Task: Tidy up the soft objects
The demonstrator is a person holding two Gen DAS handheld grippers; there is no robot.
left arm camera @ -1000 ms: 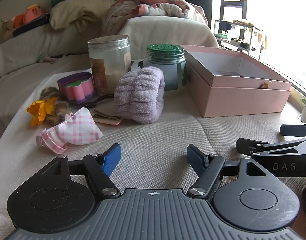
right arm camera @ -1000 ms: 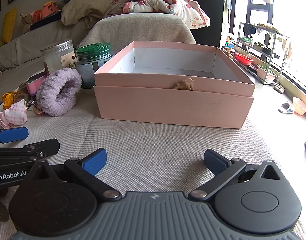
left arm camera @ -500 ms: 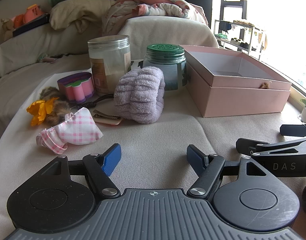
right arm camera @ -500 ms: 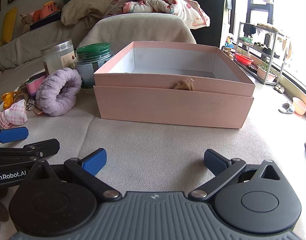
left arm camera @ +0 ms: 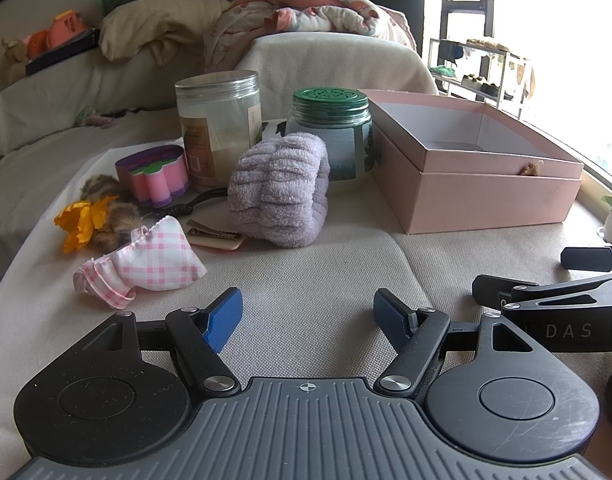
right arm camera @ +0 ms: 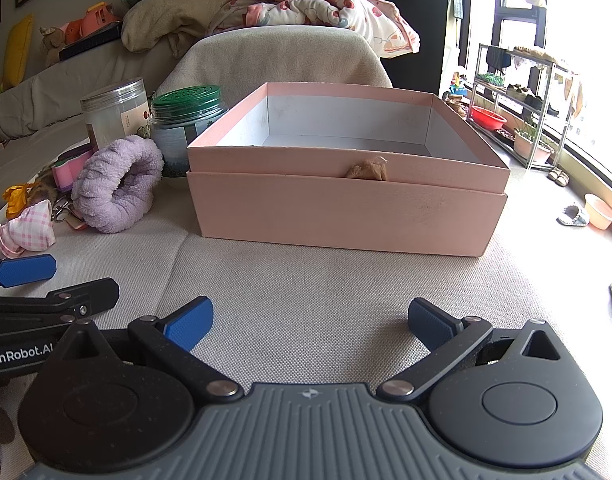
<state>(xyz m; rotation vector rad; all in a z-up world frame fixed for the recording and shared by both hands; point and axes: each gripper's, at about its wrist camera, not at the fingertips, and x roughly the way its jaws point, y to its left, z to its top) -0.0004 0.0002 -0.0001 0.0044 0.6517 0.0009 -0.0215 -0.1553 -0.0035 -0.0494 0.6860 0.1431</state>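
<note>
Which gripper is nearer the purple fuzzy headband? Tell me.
Left. The left gripper sits just in front of the purple fuzzy headband, open and empty. The right gripper faces the pink box, with the headband off to its left.

left wrist: low, angled down, faces purple scrunchie (left arm camera: 280, 192) | right wrist: faces pink box (right arm camera: 345, 184) | shared: both

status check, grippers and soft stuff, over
Left gripper and right gripper open, empty. Fluffy lilac towelling band outside open pink cardboard box. Path clear.
</note>
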